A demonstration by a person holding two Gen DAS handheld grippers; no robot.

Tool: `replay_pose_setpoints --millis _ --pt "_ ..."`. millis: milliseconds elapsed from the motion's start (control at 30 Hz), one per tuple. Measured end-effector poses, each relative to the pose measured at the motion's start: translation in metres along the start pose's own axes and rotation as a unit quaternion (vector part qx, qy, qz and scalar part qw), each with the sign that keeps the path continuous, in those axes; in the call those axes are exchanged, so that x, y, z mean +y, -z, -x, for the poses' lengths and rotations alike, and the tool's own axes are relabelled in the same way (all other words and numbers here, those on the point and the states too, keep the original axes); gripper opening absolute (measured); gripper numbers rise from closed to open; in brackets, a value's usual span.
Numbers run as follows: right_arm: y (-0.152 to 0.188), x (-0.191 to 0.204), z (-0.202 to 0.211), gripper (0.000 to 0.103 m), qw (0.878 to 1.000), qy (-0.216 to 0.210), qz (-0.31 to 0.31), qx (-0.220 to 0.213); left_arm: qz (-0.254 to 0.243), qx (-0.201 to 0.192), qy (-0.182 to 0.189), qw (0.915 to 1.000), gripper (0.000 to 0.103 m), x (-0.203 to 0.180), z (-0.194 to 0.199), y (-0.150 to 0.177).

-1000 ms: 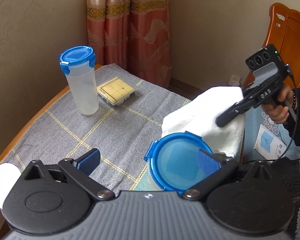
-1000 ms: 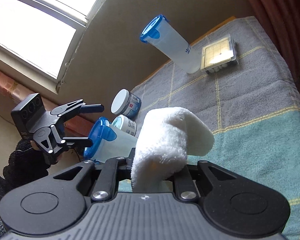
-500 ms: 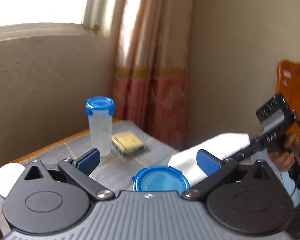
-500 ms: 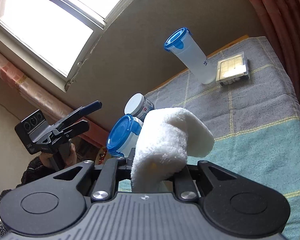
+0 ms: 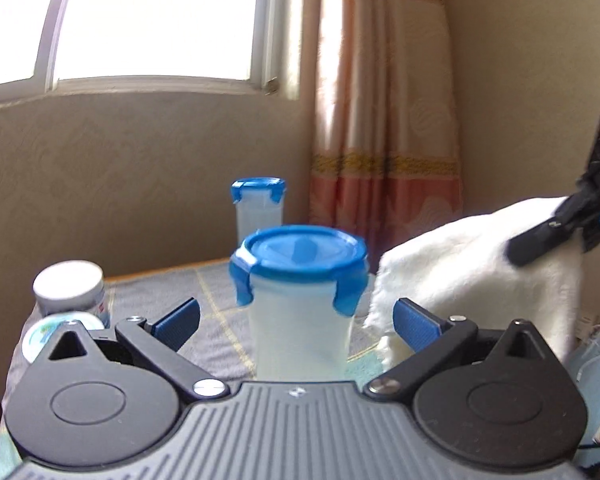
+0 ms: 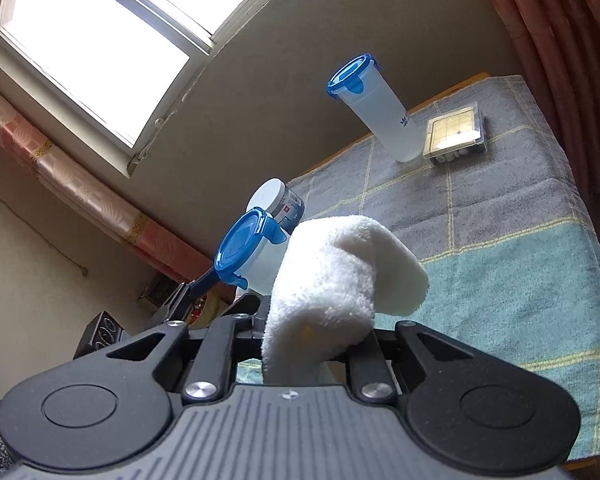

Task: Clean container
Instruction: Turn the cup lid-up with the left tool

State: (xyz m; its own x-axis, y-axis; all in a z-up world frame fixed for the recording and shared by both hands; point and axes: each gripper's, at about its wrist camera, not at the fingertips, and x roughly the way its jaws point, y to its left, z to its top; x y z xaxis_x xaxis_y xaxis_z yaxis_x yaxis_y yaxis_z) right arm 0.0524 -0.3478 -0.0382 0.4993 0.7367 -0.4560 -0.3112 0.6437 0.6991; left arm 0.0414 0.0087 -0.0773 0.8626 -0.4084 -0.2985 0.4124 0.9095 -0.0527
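Straddling the near container, the left tool has its blue pads spread wide on either side of the frosted body, well clear of it, gripping nothing. Container stands upright on the counter, blue clip lid latched on. Counter is covered by a grey and teal checked towel.

Right tool is closed down tight on a white fluffy cloth; the cloth bunches up out of the jaws and flops forward over them. From the left wrist view the same cloth hangs just beside the near container on its right, with the right tool's black fingers clamped across the top of it. Whether cloth and container touch I cannot tell.

From the right wrist view the near container sits just behind the cloth's left edge, one blue pad of the left tool beside its lid.

Also on the counter: a second, taller container with blue lid at the far edge near the wall, a small square clear box just beside it, and a white-capped jar to the left of the near container.
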Motion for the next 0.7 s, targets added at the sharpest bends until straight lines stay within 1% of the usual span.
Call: replay_pose_setpoints --millis 133,433,700 --pt "0.006 -0.003 0.004 0.021 1.0 0.003 0.0 0.002 0.013 -0.013 -0.022 0.9996 0.103 -0.002 -0.008 0.007" --pt "0.011 -0.01 0.005 0.021 1.0 0.001 -0.009 0.003 0.027 -0.026 -0.005 0.9993 0.103 -0.008 -0.024 0.015" --pt "0.01 -0.01 -0.001 0.021 1.0 0.003 -0.008 0.007 0.04 -0.046 -0.004 0.9981 0.102 -0.007 -0.027 0.012"
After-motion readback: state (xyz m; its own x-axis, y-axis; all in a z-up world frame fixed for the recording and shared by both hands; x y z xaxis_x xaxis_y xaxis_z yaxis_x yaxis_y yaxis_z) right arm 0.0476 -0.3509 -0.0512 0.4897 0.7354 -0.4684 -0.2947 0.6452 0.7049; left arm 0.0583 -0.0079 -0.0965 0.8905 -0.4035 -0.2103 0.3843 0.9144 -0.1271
